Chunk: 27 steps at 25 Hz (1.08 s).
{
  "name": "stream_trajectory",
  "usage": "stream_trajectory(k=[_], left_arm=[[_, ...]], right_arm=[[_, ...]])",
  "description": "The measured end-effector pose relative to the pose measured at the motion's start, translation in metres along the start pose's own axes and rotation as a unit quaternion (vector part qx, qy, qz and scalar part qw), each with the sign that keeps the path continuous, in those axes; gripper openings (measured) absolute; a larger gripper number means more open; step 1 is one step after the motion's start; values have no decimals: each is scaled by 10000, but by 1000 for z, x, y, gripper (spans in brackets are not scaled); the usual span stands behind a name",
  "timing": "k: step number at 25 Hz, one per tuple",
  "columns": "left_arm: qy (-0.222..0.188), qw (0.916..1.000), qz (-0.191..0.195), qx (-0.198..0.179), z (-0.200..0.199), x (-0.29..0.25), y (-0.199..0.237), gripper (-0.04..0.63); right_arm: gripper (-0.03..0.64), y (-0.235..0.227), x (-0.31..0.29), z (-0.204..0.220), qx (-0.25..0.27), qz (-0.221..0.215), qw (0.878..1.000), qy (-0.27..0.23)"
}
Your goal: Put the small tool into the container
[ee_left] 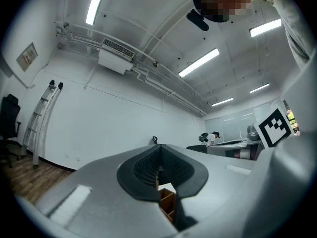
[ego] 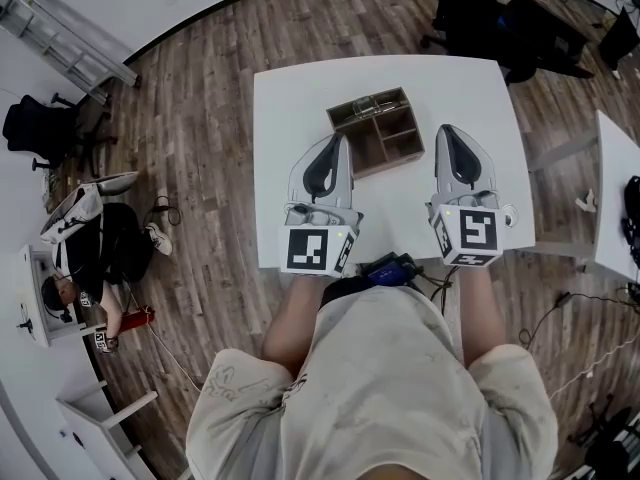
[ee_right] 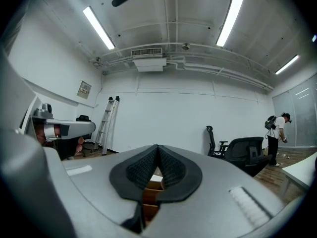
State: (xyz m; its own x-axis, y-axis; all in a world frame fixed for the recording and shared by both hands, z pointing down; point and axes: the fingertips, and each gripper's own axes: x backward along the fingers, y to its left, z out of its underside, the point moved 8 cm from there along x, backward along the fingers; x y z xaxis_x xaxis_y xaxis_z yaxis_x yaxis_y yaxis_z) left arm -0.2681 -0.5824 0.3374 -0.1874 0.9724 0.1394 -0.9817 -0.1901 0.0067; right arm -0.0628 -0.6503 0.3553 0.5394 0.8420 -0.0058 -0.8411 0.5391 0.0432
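A brown wooden container [ego: 378, 128] with several compartments sits in the middle of the white table [ego: 290, 98]. Something small, glassy or metallic, lies in its far compartment [ego: 365, 105]; I cannot tell what it is. My left gripper [ego: 338, 143] rests just left of the container, and my right gripper [ego: 447, 133] just right of it. Both are shut with nothing between the pads. In the left gripper view the pads [ee_left: 148, 167] meet, and a sliver of the container [ee_left: 167, 202] shows below them. The right gripper view shows closed pads [ee_right: 171, 170] over the container [ee_right: 150, 191].
A blue object [ego: 388, 268] with cables lies at the table's near edge. Black office chairs [ego: 520, 28] stand beyond the far right corner, and another white table [ego: 620, 198] stands to the right. A ladder [ego: 70, 33] and a person [ego: 90, 258] are on the floor at left.
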Motion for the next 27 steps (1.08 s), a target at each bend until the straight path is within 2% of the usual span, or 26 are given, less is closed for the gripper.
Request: stream_trajectory(k=[27], left_arm=[[84, 9999, 16, -123, 5, -10, 0, 18]], right_arm=[[5, -8, -10, 9, 6, -53, 10000, 57]])
